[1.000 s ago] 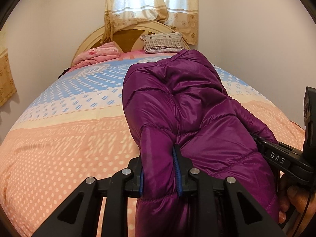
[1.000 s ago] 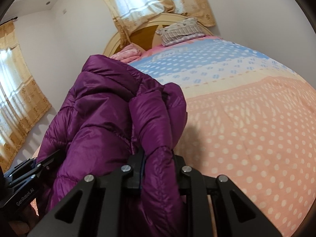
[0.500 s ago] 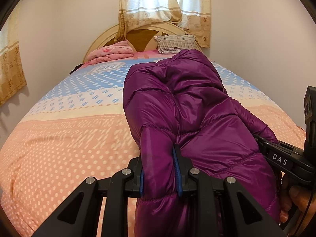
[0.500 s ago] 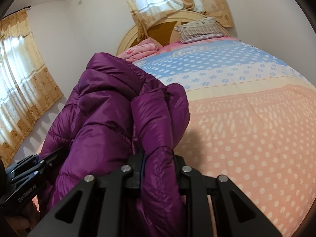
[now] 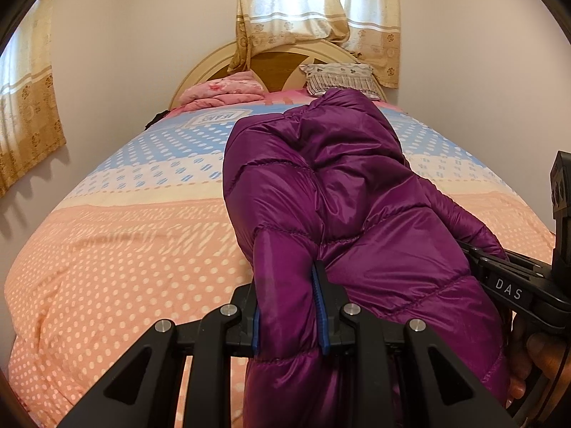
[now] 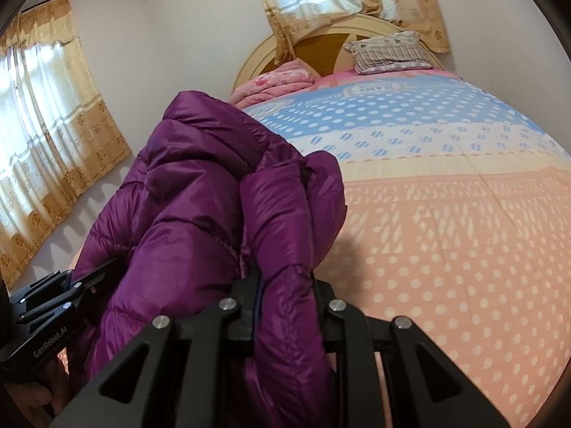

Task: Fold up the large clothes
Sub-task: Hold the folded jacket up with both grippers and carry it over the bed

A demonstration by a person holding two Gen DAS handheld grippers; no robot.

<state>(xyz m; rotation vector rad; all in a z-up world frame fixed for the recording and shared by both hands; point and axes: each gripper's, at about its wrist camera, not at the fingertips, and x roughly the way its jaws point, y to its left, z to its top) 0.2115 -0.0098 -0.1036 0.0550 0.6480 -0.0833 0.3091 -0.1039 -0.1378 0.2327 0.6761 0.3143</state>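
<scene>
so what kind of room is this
A bedroom, most likely in a home: a made bed with a curved headboard, a pillow at its head, and curtained windows.

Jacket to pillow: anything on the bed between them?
Nothing but bare quilt between the jacket and the pillow, clearest in the right wrist view.

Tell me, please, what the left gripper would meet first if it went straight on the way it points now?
Probably the bunched purple quilted down jacket it is already shut on, which bulges straight ahead of the left gripper; beyond that, likely the dotted peach, cream and blue bedspread, though depth is unclear.
</scene>
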